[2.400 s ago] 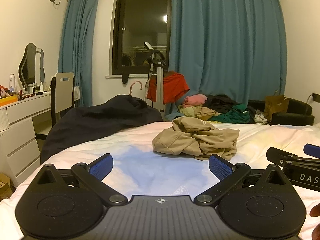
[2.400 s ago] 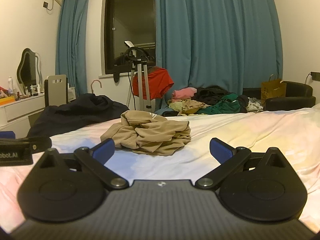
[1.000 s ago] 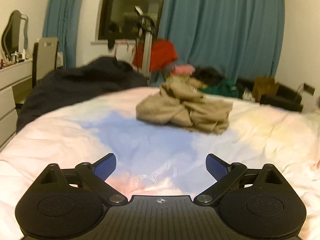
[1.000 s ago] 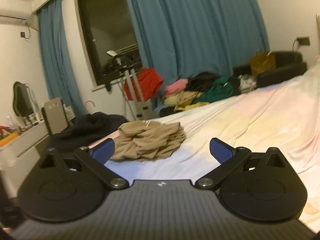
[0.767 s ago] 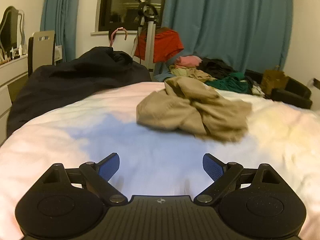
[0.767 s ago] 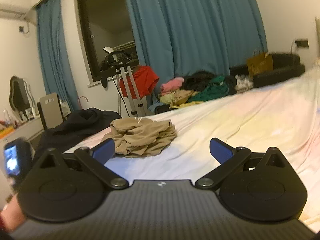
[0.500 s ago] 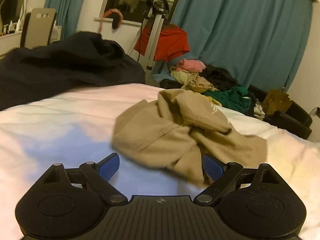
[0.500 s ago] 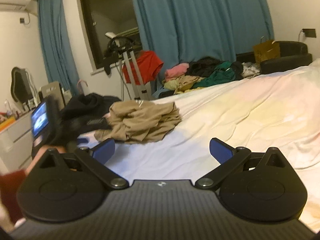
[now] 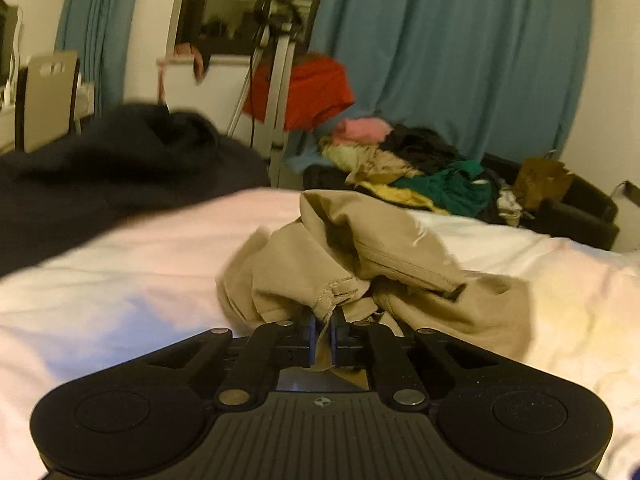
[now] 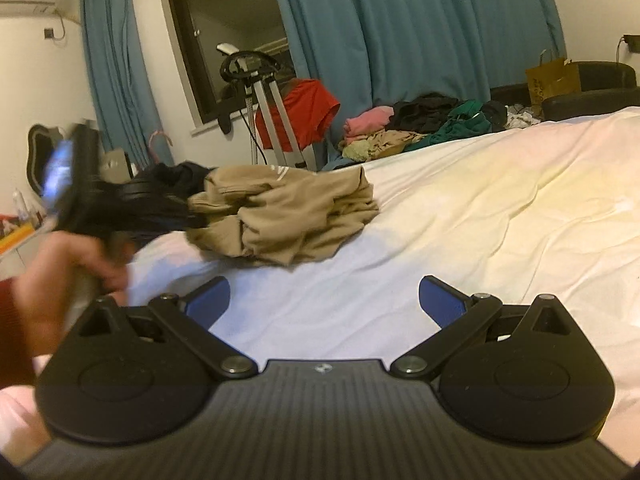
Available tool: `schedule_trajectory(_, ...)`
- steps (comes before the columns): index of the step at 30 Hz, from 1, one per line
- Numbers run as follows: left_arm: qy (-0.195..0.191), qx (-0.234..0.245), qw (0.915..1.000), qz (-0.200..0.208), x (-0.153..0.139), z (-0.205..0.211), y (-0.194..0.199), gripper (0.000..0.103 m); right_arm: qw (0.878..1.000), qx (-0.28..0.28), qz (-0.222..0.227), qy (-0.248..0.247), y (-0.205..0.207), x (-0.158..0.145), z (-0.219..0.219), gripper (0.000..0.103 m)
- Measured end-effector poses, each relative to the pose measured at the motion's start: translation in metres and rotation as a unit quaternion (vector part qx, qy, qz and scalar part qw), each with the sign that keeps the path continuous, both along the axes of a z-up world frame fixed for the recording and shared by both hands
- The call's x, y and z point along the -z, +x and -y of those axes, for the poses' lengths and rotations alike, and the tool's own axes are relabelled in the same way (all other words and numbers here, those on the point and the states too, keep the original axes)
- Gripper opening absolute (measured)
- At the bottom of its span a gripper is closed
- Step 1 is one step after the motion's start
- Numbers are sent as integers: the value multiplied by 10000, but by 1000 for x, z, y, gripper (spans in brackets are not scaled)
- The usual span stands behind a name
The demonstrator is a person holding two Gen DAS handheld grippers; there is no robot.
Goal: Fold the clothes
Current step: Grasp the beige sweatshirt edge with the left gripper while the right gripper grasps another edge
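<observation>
A crumpled tan garment (image 9: 360,264) lies bunched on the bed (image 9: 120,280). My left gripper (image 9: 323,334) is shut on a hem of the tan garment at its near edge. In the right wrist view the same tan garment (image 10: 288,208) sits ahead and left on the bed (image 10: 500,220). My right gripper (image 10: 324,300) is open and empty, low over the sheet, short of the garment. The left gripper (image 10: 188,216) and the hand holding it show blurred at the garment's left side.
A dark garment (image 9: 112,168) lies at the bed's far left. Beyond the bed stand a tripod rack with a red garment (image 9: 312,88), a pile of mixed clothes (image 9: 412,168), a black couch (image 9: 576,208), blue curtains (image 9: 460,60), a chair (image 9: 44,96).
My left gripper moved forward to the tan garment and shut on its hem. My right gripper stayed open and drew a little closer to the garment.
</observation>
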State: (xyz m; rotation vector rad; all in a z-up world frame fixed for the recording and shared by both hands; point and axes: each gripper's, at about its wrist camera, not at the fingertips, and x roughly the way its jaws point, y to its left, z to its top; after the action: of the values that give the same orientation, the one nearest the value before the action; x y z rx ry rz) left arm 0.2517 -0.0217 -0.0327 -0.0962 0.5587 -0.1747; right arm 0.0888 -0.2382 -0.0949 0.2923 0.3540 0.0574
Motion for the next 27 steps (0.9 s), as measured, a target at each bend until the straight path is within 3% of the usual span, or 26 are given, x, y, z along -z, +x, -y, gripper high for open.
schedule_trajectory(7, -110, 176, 9994, 295, -47, -11, -114, 6, 9994, 30, 266, -205, -23, -18, -9, 103)
schedule_trajectory(15, -377, -12, 9989, 282, -58, -59, -228, 6, 9973, -288, 421, -537, -55, -39, -36, 103)
schedule_trajectory(20, -696, -159, 9974, 3, -45, -88, -242, 6, 9949, -759, 301, -596, -61, -38, -63, 100)
schedule_trajectory(27, -922, -167, 9956, -53, -37, -106, -231, 6, 9903, -1166, -40, -756, -42, -18, -94, 99)
